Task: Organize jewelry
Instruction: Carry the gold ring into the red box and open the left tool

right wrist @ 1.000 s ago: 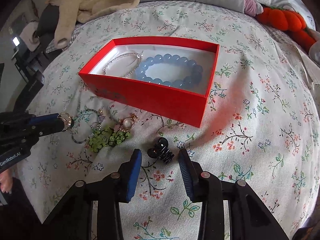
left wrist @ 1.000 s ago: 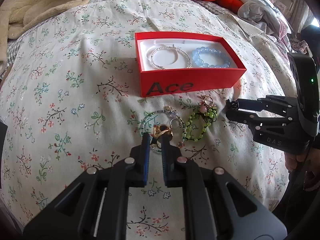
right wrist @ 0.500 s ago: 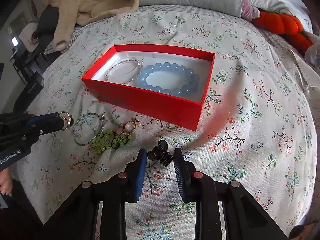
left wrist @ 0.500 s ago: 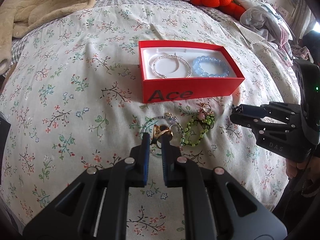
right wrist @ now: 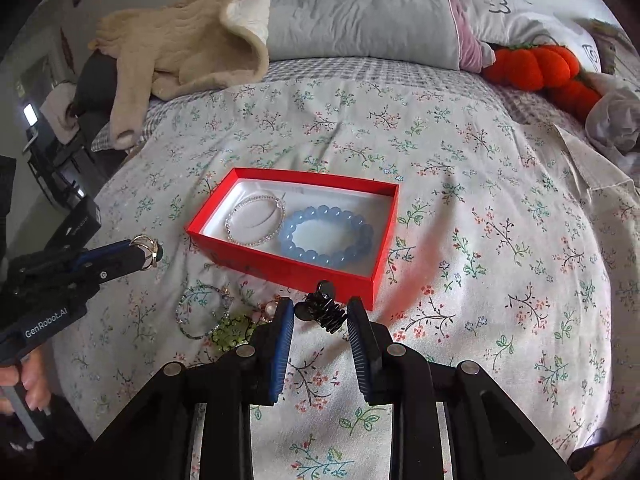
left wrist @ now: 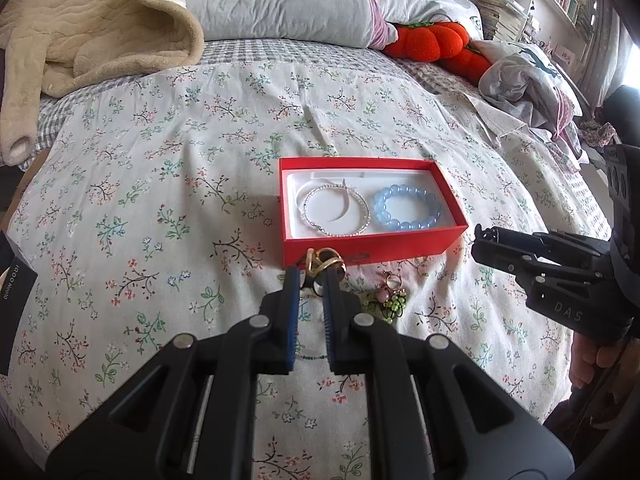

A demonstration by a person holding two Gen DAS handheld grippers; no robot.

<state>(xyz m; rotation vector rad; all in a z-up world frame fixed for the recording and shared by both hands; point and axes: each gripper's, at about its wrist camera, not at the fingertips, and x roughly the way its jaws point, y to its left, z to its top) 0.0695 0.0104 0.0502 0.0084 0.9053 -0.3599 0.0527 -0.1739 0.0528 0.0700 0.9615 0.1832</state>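
Note:
A red box (left wrist: 372, 248) (right wrist: 288, 268) lies on the floral bedspread and holds a silver bracelet (left wrist: 334, 210) (right wrist: 256, 220) and a blue bead bracelet (left wrist: 408, 208) (right wrist: 326, 236). My left gripper (left wrist: 308, 274) (right wrist: 146, 254) is shut on a gold ring (left wrist: 324, 260) (right wrist: 150, 250), lifted in front of the box. My right gripper (right wrist: 320, 314) (left wrist: 480, 240) is shut on a black hair claw clip (right wrist: 322, 310), raised just before the box's near wall. A beaded hoop bracelet (right wrist: 202, 312), a green bead bracelet (left wrist: 390, 306) (right wrist: 232, 334) and a pink charm (left wrist: 390, 280) lie on the bedspread.
A beige blanket (left wrist: 92, 28) (right wrist: 180, 48) and grey pillow (left wrist: 280, 0) lie at the bed's head. Orange plush pumpkins (left wrist: 436, 44) (right wrist: 540, 68) sit at the back right. A black box (left wrist: 12, 292) (right wrist: 76, 224) rests at the left edge. Crumpled clothes (left wrist: 528, 76) lie right.
My right gripper closed on the black clip and lifted it. My left gripper rose with the gold ring and moved towards the box. Both cameras now sit higher above the bed.

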